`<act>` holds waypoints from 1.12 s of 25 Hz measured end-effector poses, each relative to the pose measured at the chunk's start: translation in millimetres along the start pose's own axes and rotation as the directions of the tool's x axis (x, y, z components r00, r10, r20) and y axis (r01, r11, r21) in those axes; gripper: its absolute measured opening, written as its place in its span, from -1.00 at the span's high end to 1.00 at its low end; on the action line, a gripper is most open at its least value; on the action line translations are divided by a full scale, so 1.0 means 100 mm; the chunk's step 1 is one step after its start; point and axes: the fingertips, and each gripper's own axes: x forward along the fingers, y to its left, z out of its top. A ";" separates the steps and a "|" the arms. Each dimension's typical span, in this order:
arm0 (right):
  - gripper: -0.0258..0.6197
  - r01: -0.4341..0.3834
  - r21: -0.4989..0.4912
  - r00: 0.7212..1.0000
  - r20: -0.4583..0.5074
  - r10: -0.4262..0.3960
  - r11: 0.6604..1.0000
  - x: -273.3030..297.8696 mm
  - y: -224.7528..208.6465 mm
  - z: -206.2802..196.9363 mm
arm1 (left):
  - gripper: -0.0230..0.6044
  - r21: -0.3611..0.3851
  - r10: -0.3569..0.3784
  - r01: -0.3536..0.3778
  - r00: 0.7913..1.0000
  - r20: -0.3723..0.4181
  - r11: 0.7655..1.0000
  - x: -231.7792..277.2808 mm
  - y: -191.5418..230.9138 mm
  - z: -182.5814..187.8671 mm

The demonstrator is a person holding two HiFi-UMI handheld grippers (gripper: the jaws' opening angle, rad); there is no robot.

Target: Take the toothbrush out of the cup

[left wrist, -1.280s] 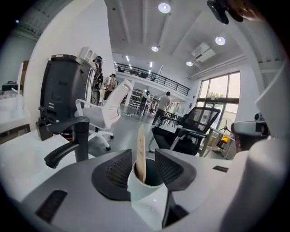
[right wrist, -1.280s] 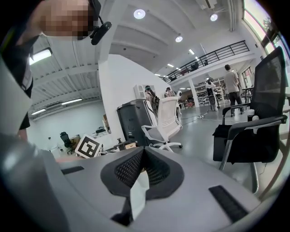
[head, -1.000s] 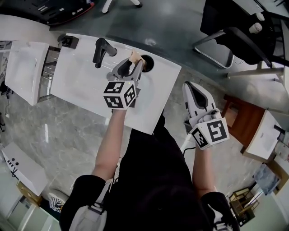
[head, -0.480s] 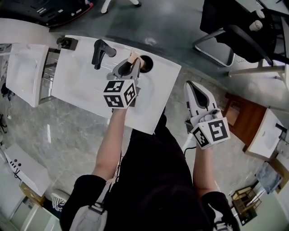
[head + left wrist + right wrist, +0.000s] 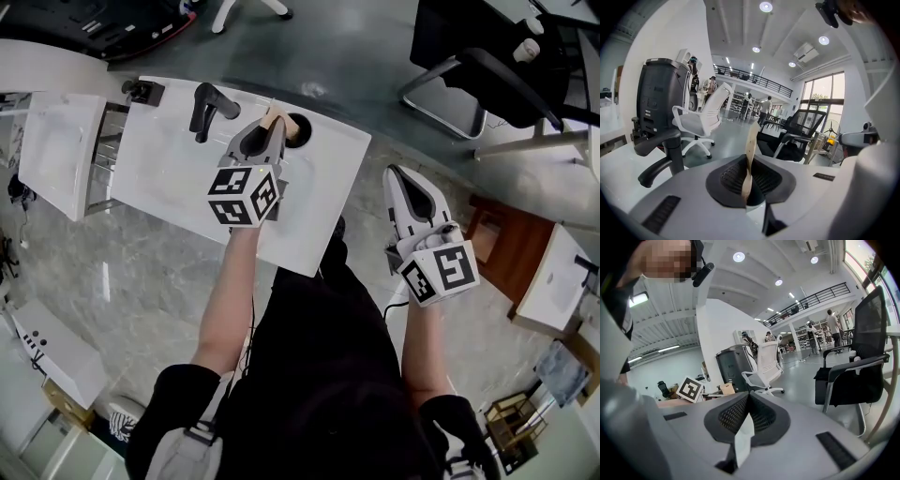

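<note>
A tan wooden toothbrush stands in a dark cup at the far edge of the white counter. My left gripper reaches over the counter to it, and its jaws are closing, with both pads now against the handle. In the left gripper view the toothbrush rises upright between the pads of my left gripper, and a pale cup rim shows just below. My right gripper hangs off the counter over the floor, shut and empty; the right gripper view shows my right gripper with its jaws together.
A black faucet stands on the counter left of the cup. A white basin lies further left. A black office chair and a wooden stool stand to the right, on the marble floor.
The left gripper's jaws have drawn together around the toothbrush handle. Both hands stay where they were.
</note>
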 end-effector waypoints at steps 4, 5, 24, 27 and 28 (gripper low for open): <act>0.83 -0.007 -0.002 1.000 0.023 0.007 1.000 -0.08 -0.01 0.06 | 0.80 0.014 0.002 -0.002 1.000 0.029 1.000 -0.10 -0.09 0.14; 0.83 -0.009 -0.003 1.000 0.029 0.009 1.000 -0.11 -0.01 0.08 | 0.79 0.017 0.002 -0.003 0.999 0.035 1.000 -0.14 -0.11 0.18; 0.83 -0.120 -0.059 0.980 0.150 0.128 0.991 -0.62 0.18 0.32 | 0.80 0.131 0.025 -0.059 0.969 0.246 0.990 -1.11 -0.76 0.84; 0.83 -0.141 -0.074 0.976 0.156 0.151 0.987 -0.68 0.25 0.33 | 0.80 0.129 0.025 -0.062 0.964 0.265 0.990 -1.28 -0.85 0.83; 0.83 -0.147 -0.076 0.975 0.157 0.158 0.986 -0.70 0.27 0.33 | 0.80 0.130 0.024 -0.061 0.963 0.267 0.990 -1.33 -0.88 0.82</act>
